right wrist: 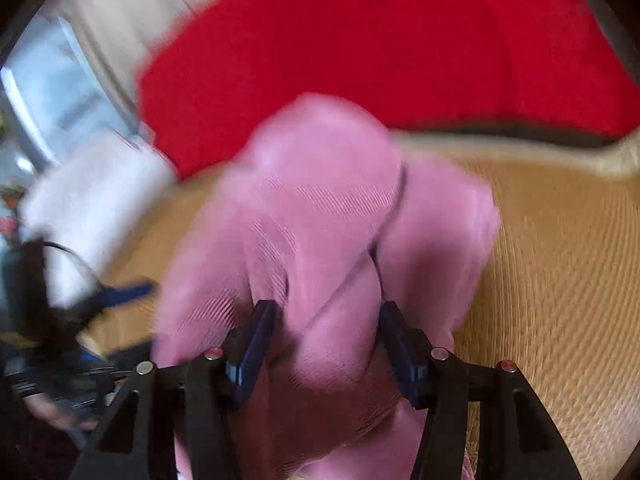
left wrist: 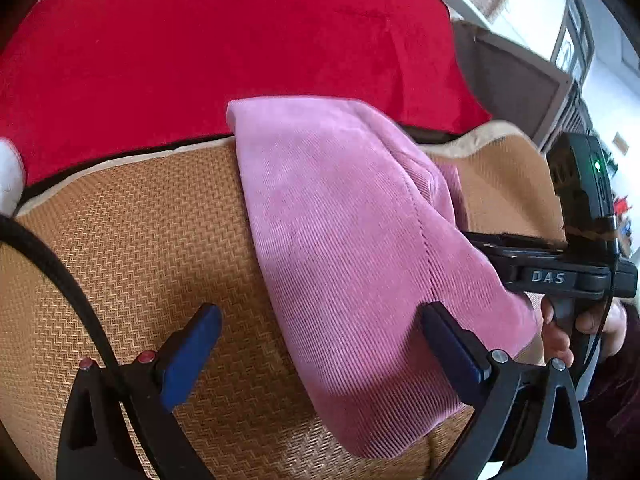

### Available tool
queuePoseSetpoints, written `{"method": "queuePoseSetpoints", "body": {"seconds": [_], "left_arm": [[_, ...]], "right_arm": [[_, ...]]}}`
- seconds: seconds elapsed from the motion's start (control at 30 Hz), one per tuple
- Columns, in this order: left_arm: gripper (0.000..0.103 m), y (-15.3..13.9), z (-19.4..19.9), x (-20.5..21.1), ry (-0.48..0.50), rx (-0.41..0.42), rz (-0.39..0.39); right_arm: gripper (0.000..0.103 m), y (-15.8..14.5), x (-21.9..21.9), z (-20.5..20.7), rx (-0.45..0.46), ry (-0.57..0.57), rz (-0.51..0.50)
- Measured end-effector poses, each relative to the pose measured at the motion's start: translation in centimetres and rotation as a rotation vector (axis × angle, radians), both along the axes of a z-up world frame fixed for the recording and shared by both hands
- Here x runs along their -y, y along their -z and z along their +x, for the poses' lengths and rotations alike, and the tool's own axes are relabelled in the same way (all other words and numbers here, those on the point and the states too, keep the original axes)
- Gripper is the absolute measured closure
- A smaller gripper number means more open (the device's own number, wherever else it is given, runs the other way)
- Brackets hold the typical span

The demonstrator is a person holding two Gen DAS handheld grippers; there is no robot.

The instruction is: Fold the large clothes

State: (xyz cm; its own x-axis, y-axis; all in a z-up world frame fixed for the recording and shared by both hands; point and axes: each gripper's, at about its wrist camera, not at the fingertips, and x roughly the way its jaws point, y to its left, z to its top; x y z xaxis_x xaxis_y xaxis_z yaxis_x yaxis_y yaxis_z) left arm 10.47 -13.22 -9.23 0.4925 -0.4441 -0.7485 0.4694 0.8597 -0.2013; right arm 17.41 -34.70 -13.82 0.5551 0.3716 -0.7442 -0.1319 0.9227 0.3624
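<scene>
The pink corduroy garment [left wrist: 352,264] is lying folded on the woven mat [left wrist: 132,240], reaching its far edge. The right claw [right wrist: 326,340] is clamping a bunched fold; the left claw [left wrist: 320,344] is hovering wide open, empty. Judged mid-fold: next, lay the bunch flat.

The left gripper [left wrist: 320,340] tilts downward with its blue fingers [left wrist: 192,356] spread wide, nothing between them. The right gripper [right wrist: 326,336] also tilts downward, its pads [right wrist: 250,354] closed against bunched pink cloth [right wrist: 320,240]. The person's right hand [left wrist: 576,328] grasps its handle.
</scene>
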Motion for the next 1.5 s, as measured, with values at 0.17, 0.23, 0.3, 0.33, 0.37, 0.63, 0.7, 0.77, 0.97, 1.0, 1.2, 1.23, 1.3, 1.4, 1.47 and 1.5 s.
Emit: {"method": "queuePoseSetpoints", "body": {"seconds": [0.17,0.23,0.3,0.33,0.37,0.63,0.7,0.77,0.97,1.0,1.2,1.23,1.3,1.4,1.47,1.5], "left_arm": [[0.002,-0.8,1.1,-2.6,-0.039,-0.032,-0.142],[0.002,-0.5,1.7,-3.1,-0.055,-0.067,-0.208],[0.002,-0.4,2.0,-3.3,-0.081,-0.069,-0.193],[0.002,-0.3,2.0,-3.1,-0.087,-0.065,-0.178],[0.002,-0.2,1.9,-2.7,-0.089,-0.064,-0.165],[0.002,-2.5,1.1,-3.7,-0.098,0.012,-0.031],[0.002,-2.5,1.2,-4.6,-0.106,0.043,-0.011],[0.002,-2.5,1.2,-5.3,-0.109,0.047,-0.005],[0.003,0.6,0.1,-1.5,0.017,-0.003,0.134],[0.002,1.0,0.0,-1.1,0.021,-0.005,0.131],[0.0,2.0,-0.1,-0.2,0.072,-0.034,0.071],[0.0,2.3,0.0,-0.1,0.064,-0.035,0.073],[0.0,2.7,-0.1,-0.1,0.053,-0.029,0.071],[0.0,3.3,0.0,-0.3,0.026,-0.038,0.041],[0.0,3.4,0.1,-0.5,0.021,-0.042,0.007],[0.0,3.2,0.2,-0.9,0.018,-0.051,-0.018]], "right_arm": [[0.031,-3.0,4.2,-1.2,0.083,0.089,0.157],[0.028,-3.2,6.1,-1.5,0.089,0.146,0.211],[0.028,-3.9,7.3,-2.0,0.145,0.177,0.253],[0.028,-4.5,7.2,-2.4,0.195,0.156,0.271],[0.028,-5.0,6.9,-2.6,0.225,0.128,0.278],[0.056,-7.5,0.2,-4.2,0.295,-0.134,0.242],[0.059,-7.7,-0.8,-4.3,0.304,-0.155,0.231],[0.059,-7.7,-1.7,-4.4,0.313,-0.173,0.217],[0.069,-2.6,-4.6,-2.8,0.135,-0.184,-0.029],[0.069,-0.9,-4.3,-2.5,0.092,-0.17,-0.049],[0.069,2.4,-0.7,-4.3,0.092,-0.113,0.081],[0.069,2.7,-0.8,-4.5,0.105,-0.116,0.065],[0.069,2.7,-0.8,-4.4,0.111,-0.11,0.063],[0.069,3.3,-0.2,-5.0,0.141,-0.115,0.08],[0.069,3.1,0.2,-5.0,0.128,-0.102,0.123],[0.069,2.9,0.6,-5.5,0.126,-0.098,0.145]]}}
